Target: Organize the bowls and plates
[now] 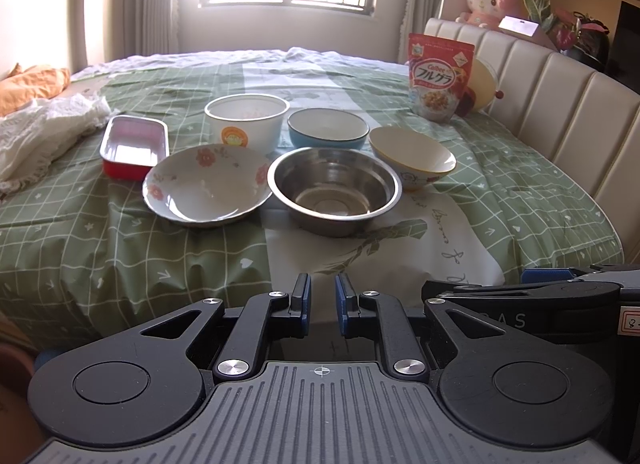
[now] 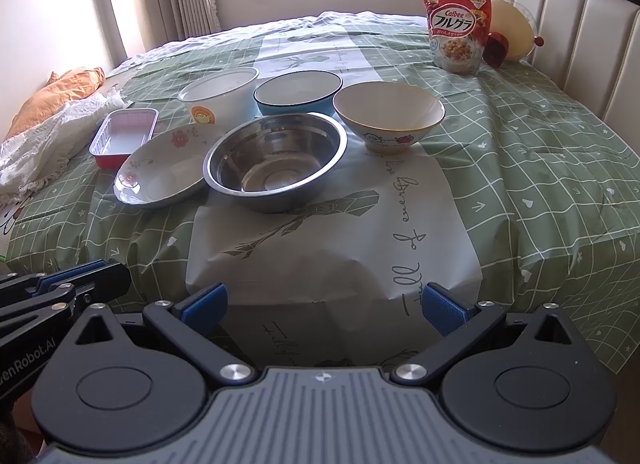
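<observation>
Steel bowl [image 2: 275,162]: shiny, empty, at the front middle of the group on the green checked cloth [image 2: 540,152].
Flowered plate [image 2: 166,166]: shallow, white with red blossoms, touching the steel bowl's left rim.
Cream bowl [image 2: 389,116]: flared, cartoon print outside, empty, just right of the steel bowl.
Blue bowl [image 2: 298,95]: white inside, behind the steel bowl.
White tub [image 2: 219,94]: orange sticker, left of the blue bowl.
Red tray [image 2: 123,135]: rectangular, far left.
Cereal bag [image 2: 459,24]: upright, well behind.
Left gripper [image 1: 322,304]: narrow gap, holding nothing.
Right gripper [image 2: 325,310]: spread wide, holding nothing.
</observation>
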`<state>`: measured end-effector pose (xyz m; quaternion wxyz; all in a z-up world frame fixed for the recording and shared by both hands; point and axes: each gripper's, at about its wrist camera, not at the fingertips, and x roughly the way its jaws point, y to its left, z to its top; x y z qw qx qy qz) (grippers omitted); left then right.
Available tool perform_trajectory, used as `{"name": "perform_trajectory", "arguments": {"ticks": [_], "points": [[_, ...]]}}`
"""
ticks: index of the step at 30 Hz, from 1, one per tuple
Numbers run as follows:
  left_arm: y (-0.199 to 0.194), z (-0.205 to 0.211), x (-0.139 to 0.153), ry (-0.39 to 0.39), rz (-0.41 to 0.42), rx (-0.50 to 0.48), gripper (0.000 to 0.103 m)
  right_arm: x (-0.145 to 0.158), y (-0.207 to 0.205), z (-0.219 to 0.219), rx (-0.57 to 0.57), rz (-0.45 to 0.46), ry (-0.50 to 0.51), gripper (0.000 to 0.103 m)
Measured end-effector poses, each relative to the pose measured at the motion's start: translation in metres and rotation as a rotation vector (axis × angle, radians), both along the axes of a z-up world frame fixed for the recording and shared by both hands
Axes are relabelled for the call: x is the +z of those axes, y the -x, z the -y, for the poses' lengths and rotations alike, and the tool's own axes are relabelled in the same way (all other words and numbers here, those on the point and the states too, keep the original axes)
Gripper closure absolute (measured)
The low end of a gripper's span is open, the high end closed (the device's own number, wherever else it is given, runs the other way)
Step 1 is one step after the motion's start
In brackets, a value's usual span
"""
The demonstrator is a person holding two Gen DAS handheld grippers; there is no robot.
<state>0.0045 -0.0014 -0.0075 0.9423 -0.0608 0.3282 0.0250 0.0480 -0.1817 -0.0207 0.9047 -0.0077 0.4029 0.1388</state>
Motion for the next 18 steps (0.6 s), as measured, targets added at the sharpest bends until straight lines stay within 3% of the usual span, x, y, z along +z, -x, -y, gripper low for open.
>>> {"name": "perform_trajectory", "arguments": {"ticks": [12,18], "points": [[-0.001,0.000,0.000,0.001,-0.002,0.000,0.087,0.000,0.000,0.000,0.000,-0.001,0.000,0.000],[-0.003,0.001,-0.014,0.006,-0.013,-0.001,0.087,-0.004,-0.005,-0.001,-0.002,-0.014,-0.004,0.000]]}}
